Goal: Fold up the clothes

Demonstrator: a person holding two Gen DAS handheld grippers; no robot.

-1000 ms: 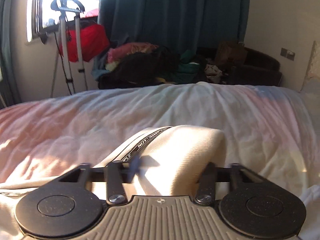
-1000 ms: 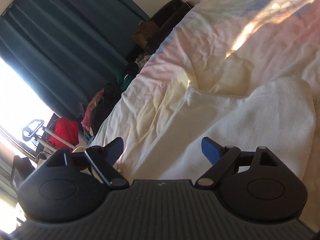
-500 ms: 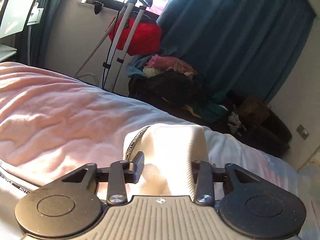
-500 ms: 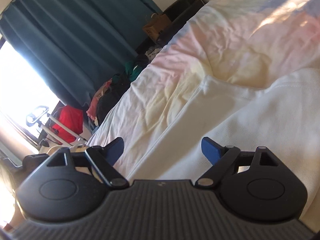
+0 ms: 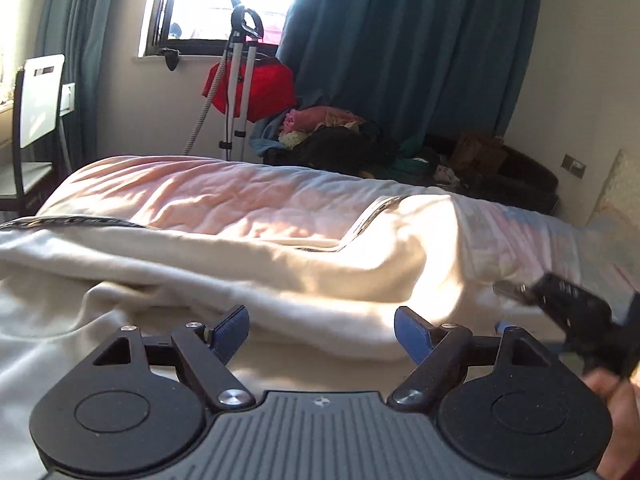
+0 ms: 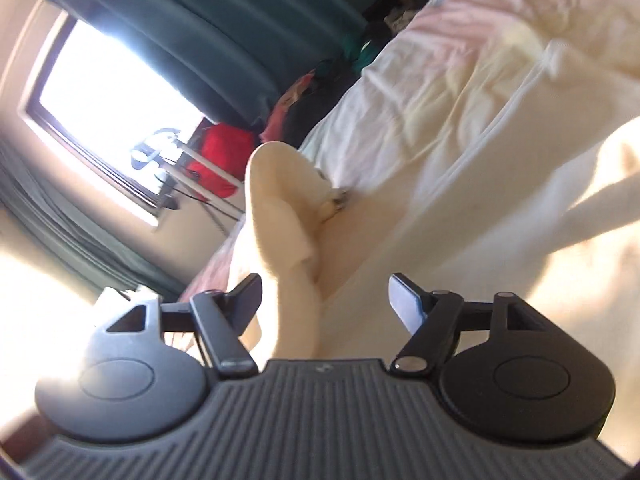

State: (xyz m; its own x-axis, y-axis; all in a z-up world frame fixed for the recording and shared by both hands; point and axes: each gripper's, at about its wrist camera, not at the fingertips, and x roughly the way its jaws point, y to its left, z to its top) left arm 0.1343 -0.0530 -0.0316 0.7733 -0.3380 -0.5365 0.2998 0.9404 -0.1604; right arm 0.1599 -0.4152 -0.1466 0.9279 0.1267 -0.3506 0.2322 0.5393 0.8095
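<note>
A cream white garment [image 5: 280, 264] with a black lettered band lies spread on the bed. Its folded sleeve lies across it toward the right. My left gripper [image 5: 320, 330] is open just above the cloth and holds nothing. In the right wrist view the same garment [image 6: 460, 200] fills the frame, with a raised fold [image 6: 280, 216] standing up just ahead. My right gripper [image 6: 325, 300] is open, with that fold reaching between its blue pads [image 6: 404, 300]. The right gripper also shows blurred at the right edge of the left wrist view [image 5: 576, 320].
The bed has a pale pink cover [image 5: 208, 200]. Beyond it are a pile of clothes [image 5: 332, 140], a red bag [image 5: 256, 88] on a metal stand, dark teal curtains [image 5: 400, 48], a bright window [image 5: 224, 0] and a chair [image 5: 36, 120] at left.
My left gripper has opened and let go of the sleeve, which now lies on the garment. My right gripper has swung round and now has a raised fold ahead of it.
</note>
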